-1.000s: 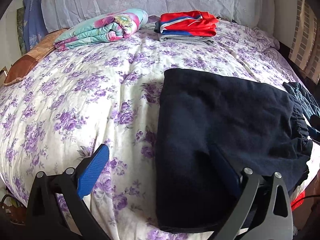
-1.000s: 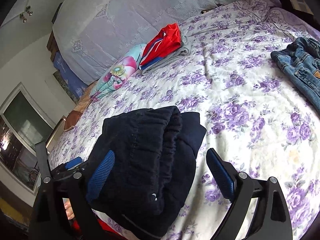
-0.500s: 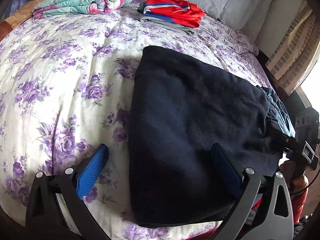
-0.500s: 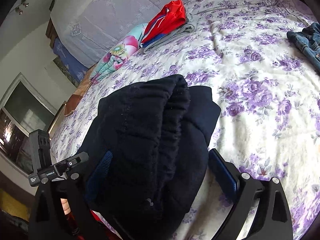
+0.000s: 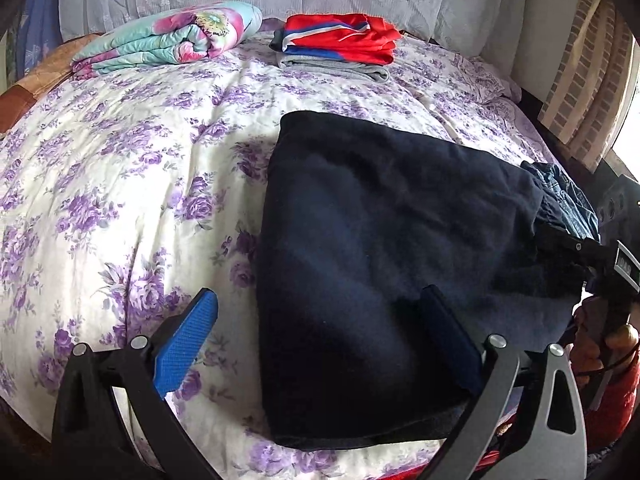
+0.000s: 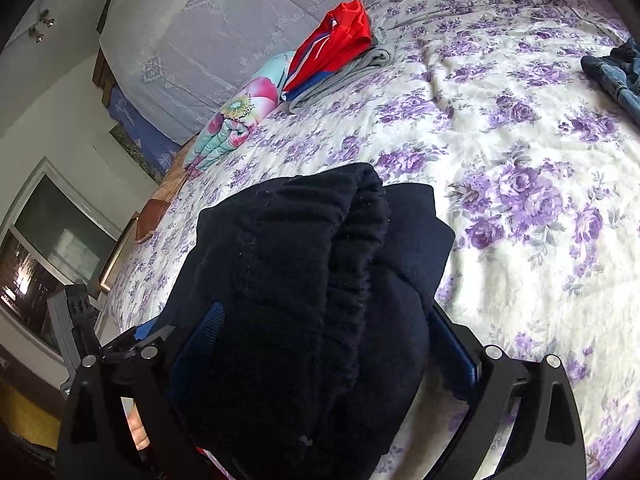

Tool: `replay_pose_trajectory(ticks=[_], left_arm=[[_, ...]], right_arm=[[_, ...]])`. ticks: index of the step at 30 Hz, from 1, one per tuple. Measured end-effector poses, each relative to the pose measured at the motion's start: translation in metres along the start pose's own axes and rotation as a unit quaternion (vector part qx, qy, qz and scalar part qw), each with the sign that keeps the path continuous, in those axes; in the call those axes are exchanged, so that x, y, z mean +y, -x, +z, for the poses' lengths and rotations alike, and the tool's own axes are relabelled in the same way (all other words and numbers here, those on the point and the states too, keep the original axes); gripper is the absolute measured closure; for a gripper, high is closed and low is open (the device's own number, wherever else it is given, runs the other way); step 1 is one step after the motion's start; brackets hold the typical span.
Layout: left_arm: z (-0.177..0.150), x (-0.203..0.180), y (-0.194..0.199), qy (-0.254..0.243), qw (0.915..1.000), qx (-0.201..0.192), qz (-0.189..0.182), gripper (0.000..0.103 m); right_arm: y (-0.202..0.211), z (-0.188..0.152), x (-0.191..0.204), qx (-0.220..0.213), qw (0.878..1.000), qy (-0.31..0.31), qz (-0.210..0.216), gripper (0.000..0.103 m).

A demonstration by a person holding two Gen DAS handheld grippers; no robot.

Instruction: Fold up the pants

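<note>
A bed fills the room, its spread (image 5: 120,168) white with purple flowers, a pale lace headboard cover behind. Nearest us, the dark navy pants (image 5: 380,264) lie already doubled over at the near edge of the bed, around five o'clock in the left view. The left gripper (image 5: 320,344) hangs wide open above them, one blue pad over the flowered cloth, the other over the dark fabric, gripping nothing. The right gripper (image 6: 324,360) straddles the gathered waistband end with the bundle between its pads; whether it is actually pinching, I cannot tell.

That fabric looks thick, soft and floppy, fleece-like I'd guess, so it should sag rather than slide; the elastic waistband and the folded corners seem the sensible places to take hold.

Further off, at three o'clock, one crumpled pair of jeans (image 6: 616,76). Farthest, near twelve o'clock, one rolled floral blanket (image 5: 168,40) and one stack of folded clothes (image 5: 340,46), red on top, grey beneath. Two grippers, one pair of dark pants.
</note>
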State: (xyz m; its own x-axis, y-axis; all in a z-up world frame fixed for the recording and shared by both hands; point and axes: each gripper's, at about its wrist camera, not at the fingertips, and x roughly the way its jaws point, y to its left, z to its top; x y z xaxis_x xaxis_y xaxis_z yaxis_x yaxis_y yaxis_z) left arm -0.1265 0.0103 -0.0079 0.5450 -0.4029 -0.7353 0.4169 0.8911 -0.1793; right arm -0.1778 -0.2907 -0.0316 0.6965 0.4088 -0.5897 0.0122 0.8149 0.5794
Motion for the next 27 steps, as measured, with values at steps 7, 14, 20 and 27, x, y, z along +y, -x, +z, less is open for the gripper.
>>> replay_pose_trajectory(ticks=[7,14,20,27], left_arm=[[-0.0007,-0.0011,0.0002,-0.007,1.0,-0.004,0.004,0.005],[-0.0012,-0.0008,0.0007,-0.005,1.0,-0.003,0.004,0.005],[-0.0012,-0.0003,0.0023,-0.008,0.9999,-0.005,0.006,0.005],[-0.0035,-0.0082,0.007,-0.026,0.9991,-0.018,0.028,0.005]], right_arm=[[-0.0027,0.0005,0.0005,0.015,1.0,0.014,0.0,0.006],[-0.0032,0.0007,-0.0001,0.027,0.999,0.043,0.016,0.004],[-0.0013,-0.0034,0.0024,0.009,0.999,0.051,0.005,0.004],[-0.0007,-0.0039,0.0017,0.002,0.999,0.052,0.006,0.007]])
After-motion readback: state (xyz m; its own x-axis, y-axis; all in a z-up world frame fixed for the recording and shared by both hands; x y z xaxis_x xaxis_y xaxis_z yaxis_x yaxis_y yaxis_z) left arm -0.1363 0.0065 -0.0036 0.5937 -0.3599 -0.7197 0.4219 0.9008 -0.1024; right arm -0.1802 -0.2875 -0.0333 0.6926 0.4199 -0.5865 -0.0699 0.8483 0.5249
